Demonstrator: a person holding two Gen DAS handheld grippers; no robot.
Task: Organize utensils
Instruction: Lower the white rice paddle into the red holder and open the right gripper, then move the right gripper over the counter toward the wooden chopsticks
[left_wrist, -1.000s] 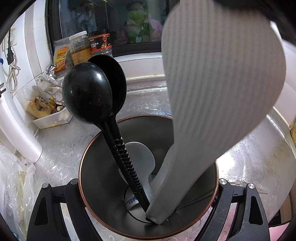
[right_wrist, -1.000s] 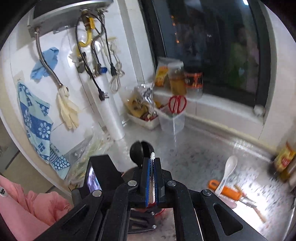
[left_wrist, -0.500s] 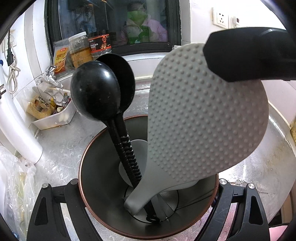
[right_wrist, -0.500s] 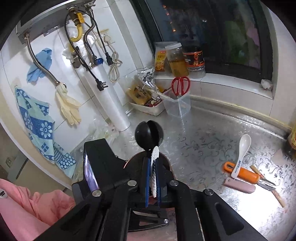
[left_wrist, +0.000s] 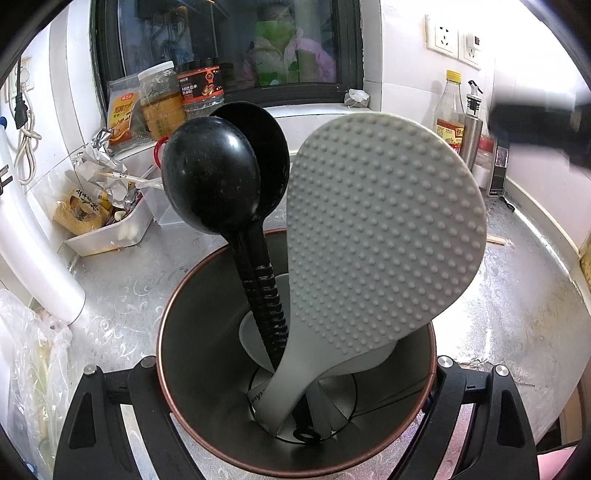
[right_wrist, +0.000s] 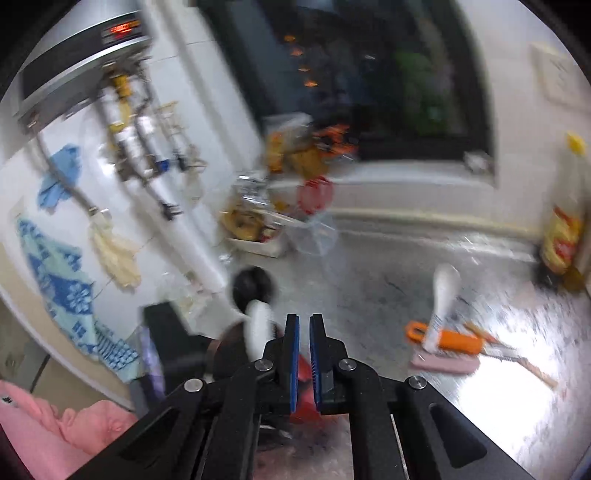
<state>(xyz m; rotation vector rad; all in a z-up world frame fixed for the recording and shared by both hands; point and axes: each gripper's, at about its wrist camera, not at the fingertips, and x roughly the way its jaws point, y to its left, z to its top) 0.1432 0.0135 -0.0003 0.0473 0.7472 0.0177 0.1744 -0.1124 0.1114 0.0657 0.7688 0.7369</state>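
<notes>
Now right gripper (right_wrist: 303, 354) narrowly parted, off the rice paddle (left_wrist: 380, 236) upright in left gripper's (left_wrist: 295, 373) clamped holder (left_wrist: 207, 354).

The whole right wrist view is motion-blurred: the jars (right_wrist: 306, 155) on the sill at upper centre are smears, and the label on the white spoon (right_wrist: 443, 299) at centre right is unreadable. In the left wrist view, the rice paddle (left_wrist: 373, 236) hides the utensil holder's (left_wrist: 192, 362) far wall, and the frame's bottom edge cuts off the holder's near rim.
</notes>
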